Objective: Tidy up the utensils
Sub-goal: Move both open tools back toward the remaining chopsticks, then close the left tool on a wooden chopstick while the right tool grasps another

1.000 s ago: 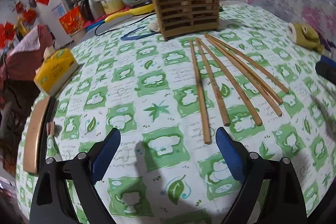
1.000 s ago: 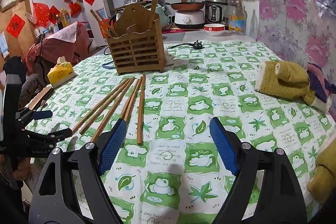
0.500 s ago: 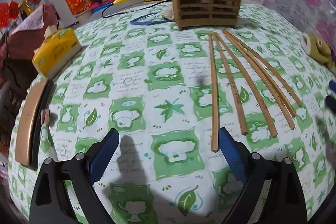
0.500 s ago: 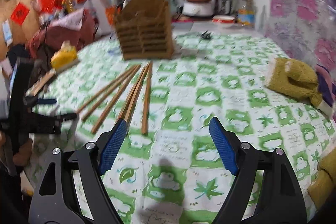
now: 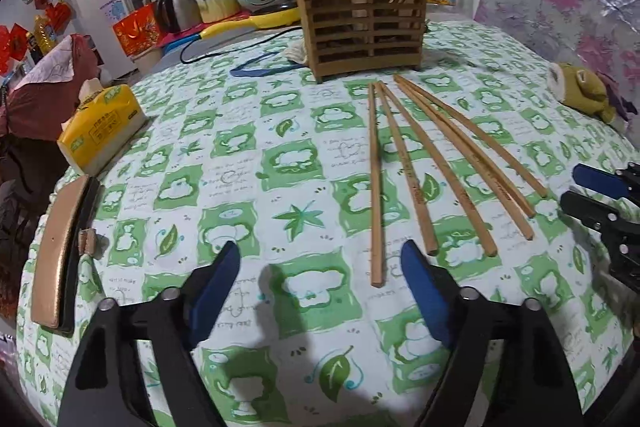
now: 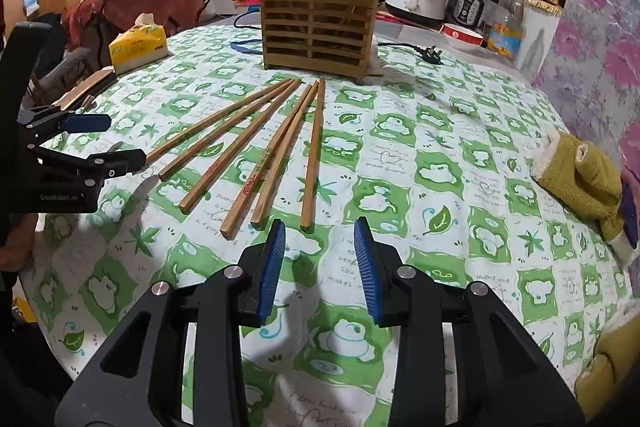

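Several wooden chopsticks [image 5: 416, 163] lie fanned on the green-and-white tablecloth [image 5: 224, 163], also in the right wrist view [image 6: 276, 151]. A slatted wooden utensil holder [image 5: 362, 27] stands behind them with a few chopsticks in it; it also shows in the right wrist view [image 6: 320, 23]. My left gripper [image 5: 320, 259] is open and empty, its right finger beside the near end of the leftmost chopstick. My right gripper [image 6: 318, 231] is partly closed and empty, just before the near end of the rightmost chopstick [image 6: 314, 155]. The right gripper also shows at the right edge of the left wrist view [image 5: 596, 193].
A yellow tissue pack [image 5: 102, 129] and a brown case [image 5: 60, 251] lie at the table's left edge. A yellow-green glove [image 6: 580, 179] lies at the right. Cookers, a bowl [image 6: 464, 37], a bottle and a plug cord [image 6: 428, 53] stand behind the holder.
My right gripper's jaws have narrowed and it has moved left toward the chopstick ends. My left gripper has shifted closer to the leftmost chopstick's near end.
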### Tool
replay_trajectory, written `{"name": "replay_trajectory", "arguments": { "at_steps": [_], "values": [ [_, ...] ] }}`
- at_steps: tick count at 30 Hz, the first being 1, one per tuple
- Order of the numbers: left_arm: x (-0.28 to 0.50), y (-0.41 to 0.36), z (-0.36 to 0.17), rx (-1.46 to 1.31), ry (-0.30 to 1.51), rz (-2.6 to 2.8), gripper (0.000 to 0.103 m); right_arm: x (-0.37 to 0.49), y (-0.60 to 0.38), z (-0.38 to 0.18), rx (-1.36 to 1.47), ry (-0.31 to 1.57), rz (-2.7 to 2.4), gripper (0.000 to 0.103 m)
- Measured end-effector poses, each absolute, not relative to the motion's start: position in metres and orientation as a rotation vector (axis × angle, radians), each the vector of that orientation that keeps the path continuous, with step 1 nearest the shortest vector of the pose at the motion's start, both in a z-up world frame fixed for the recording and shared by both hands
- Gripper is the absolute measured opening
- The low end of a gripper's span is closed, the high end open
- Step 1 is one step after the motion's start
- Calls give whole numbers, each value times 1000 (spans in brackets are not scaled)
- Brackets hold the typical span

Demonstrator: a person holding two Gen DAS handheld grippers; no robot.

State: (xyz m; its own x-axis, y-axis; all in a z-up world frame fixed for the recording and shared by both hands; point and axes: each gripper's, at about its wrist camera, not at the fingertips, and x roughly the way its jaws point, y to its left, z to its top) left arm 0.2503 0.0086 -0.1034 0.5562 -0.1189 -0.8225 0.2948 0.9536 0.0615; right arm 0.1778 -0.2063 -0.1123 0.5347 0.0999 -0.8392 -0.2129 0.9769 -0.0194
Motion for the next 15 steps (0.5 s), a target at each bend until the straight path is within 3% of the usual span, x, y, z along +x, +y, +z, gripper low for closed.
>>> {"name": "replay_trajectory", "arguments": {
  "at_steps": [6,15],
  "values": [
    [249,3,-109,194,989,-323,49,178,-206,-113,-108,993,189,37],
    [249,-6,-113,213,1005,-394,40,178,-208,-111,-109,983,187,37]
  ]
}}
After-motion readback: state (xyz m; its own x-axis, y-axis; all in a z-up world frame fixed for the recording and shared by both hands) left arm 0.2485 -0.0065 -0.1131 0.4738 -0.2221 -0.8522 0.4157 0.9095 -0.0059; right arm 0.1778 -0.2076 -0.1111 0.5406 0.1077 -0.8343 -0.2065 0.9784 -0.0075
